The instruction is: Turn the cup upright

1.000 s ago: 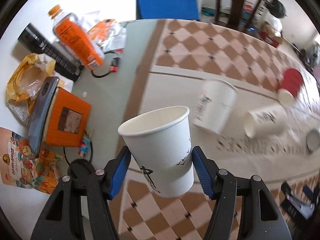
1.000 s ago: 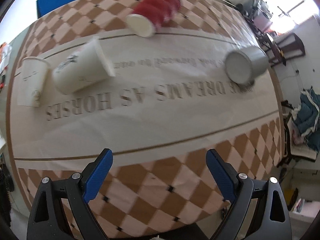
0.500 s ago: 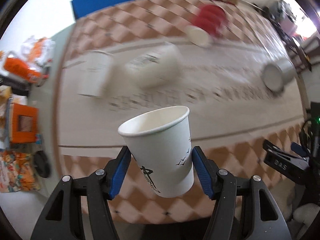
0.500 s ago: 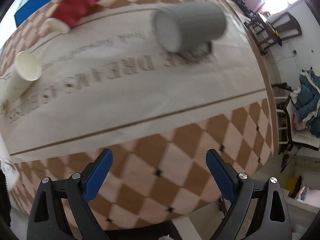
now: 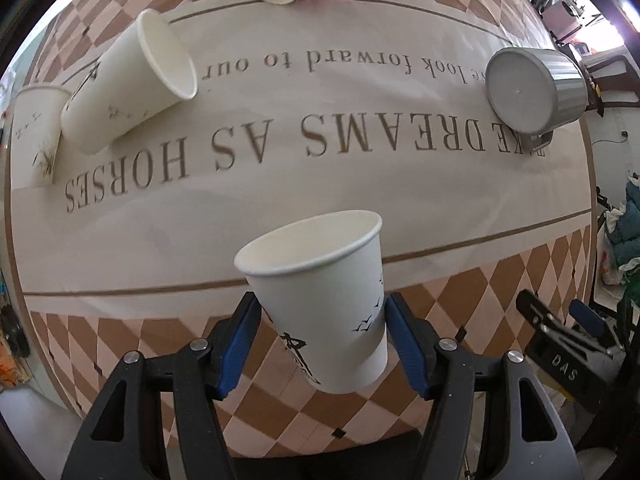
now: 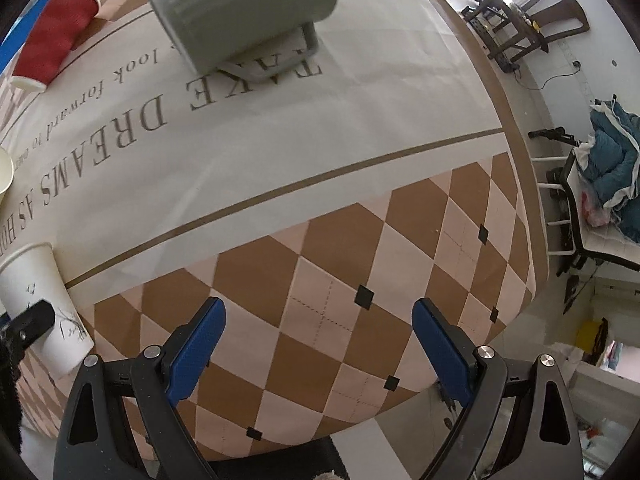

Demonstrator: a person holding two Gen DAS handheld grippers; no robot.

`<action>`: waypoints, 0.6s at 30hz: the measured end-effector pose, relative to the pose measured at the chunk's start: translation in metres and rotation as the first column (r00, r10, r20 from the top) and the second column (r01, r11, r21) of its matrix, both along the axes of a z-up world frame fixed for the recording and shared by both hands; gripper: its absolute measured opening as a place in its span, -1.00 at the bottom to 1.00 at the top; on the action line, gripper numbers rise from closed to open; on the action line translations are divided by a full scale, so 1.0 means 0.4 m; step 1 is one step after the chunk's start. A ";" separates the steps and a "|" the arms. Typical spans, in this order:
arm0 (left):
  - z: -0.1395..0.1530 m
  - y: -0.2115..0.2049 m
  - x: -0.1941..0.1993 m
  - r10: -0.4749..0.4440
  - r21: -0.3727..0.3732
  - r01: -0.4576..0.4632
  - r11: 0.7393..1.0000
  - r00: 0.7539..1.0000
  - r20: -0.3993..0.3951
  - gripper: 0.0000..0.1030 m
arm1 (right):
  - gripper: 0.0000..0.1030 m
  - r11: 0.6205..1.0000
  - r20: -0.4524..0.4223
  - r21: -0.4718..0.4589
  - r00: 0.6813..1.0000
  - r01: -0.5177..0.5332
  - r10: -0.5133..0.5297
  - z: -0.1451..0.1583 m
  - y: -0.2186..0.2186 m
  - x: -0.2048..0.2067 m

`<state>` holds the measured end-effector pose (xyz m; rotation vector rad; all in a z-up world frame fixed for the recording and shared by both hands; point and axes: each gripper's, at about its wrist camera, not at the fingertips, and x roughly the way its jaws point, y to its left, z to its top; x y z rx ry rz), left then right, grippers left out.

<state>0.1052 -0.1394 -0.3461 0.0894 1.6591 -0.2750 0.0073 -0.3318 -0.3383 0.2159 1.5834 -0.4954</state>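
My left gripper point(image 5: 320, 332) is shut on a white paper cup point(image 5: 324, 292) with bird prints, mouth up, held above the near checkered part of the tablecloth. The cup also shows at the left edge of the right wrist view point(image 6: 40, 304). My right gripper point(image 6: 316, 344) is open and empty over the checkered border. A grey mug point(image 6: 244, 8) lies on its side ahead of it; it also shows in the left wrist view point(image 5: 536, 88). A second white paper cup point(image 5: 128, 88) lies on its side. A red cup point(image 6: 52, 36) lies on its side farther back.
A third white paper cup point(image 5: 34, 132) stands at the far left. The tablecloth point(image 5: 360, 184) has large printed letters across its middle. The table's right edge point(image 6: 520, 184) drops to the floor, with chairs and a blue bundle point(image 6: 608, 156) beyond.
My left gripper has swung with the cup from the cluttered left end toward the table's middle and front. My right gripper has moved right, closer to the grey mug.
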 end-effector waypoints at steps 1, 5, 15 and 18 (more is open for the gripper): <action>0.000 -0.010 0.005 -0.007 0.003 0.007 1.000 1.000 0.006 0.22 | 0.85 1.000 -0.001 0.002 1.000 0.000 0.000 -0.002 -0.004 0.000; -0.005 -0.031 0.016 -0.011 0.019 0.011 1.000 1.000 -0.006 0.26 | 0.85 1.000 -0.002 0.011 1.000 -0.004 0.004 -0.012 -0.019 0.002; -0.013 -0.056 0.049 0.011 -0.004 -0.011 1.000 0.999 -0.044 0.26 | 0.85 0.999 0.012 0.031 1.000 -0.021 0.021 -0.023 -0.012 0.025; -0.004 -0.055 0.047 0.025 -0.019 -0.026 0.999 0.999 -0.044 0.25 | 0.85 0.999 0.017 0.036 1.000 -0.021 0.020 -0.022 -0.008 0.036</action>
